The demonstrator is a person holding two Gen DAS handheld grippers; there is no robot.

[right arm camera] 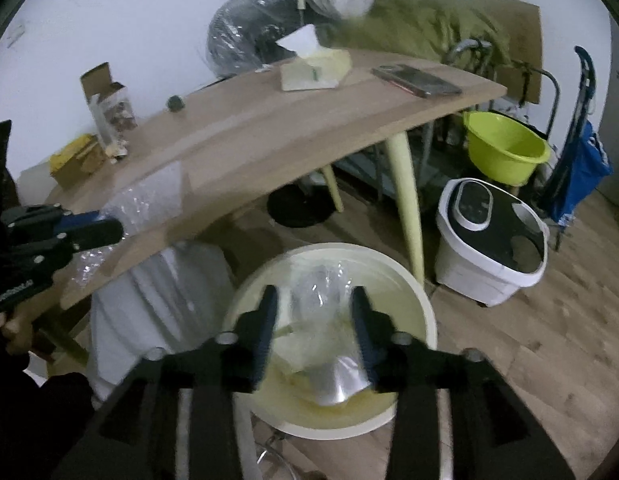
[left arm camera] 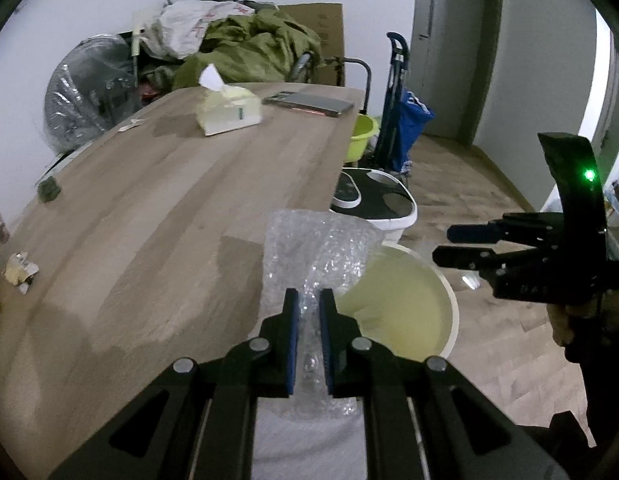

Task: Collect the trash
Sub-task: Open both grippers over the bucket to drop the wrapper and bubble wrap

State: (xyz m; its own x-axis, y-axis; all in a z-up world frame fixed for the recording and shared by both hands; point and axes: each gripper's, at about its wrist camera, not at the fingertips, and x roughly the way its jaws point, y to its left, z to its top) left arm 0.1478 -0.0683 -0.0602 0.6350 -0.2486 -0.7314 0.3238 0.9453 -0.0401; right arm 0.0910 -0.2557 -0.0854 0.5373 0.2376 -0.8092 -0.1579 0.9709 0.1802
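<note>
- The left gripper (left arm camera: 308, 298) is clamped on a sheet of bubble wrap (left arm camera: 309, 248), held over the counter (left arm camera: 149, 200) edge and only partly above the cream bin (left arm camera: 449, 300) on the floor. Released here, I judge the light sheet could settle on the counter or slide down between counter and bin.
- The wrap is thin and slippery; a pinch this narrow may let it slip free if swung quickly.
- The right gripper (right arm camera: 315, 300) stands half open directly over the bin (right arm camera: 425, 300), its pads apart, with a silvery pouch (right arm camera: 337, 384) and a clear plastic piece (right arm camera: 321, 284) showing between them. Whether the pads touch either I cannot tell; they look already inside the bin. If a piece catches on a pad, it could be dragged back out when the gripper lifts.
- Both grippers crowd the same opening, so a knock between them is possible.
- Counted, left to right on the counter: one crumpled yellowish scrap (left arm camera: 21, 270), one small dark object (left arm camera: 49, 190), one tissue pack (left arm camera: 229, 110), one flat dark device (left arm camera: 309, 103).
- Right wrist view adds one yellow box (right arm camera: 75, 158) and one opened carton (right arm camera: 109, 112).
- On the floor: one bin, one white appliance (right arm camera: 493, 248), one green basin (right arm camera: 505, 148).
</note>
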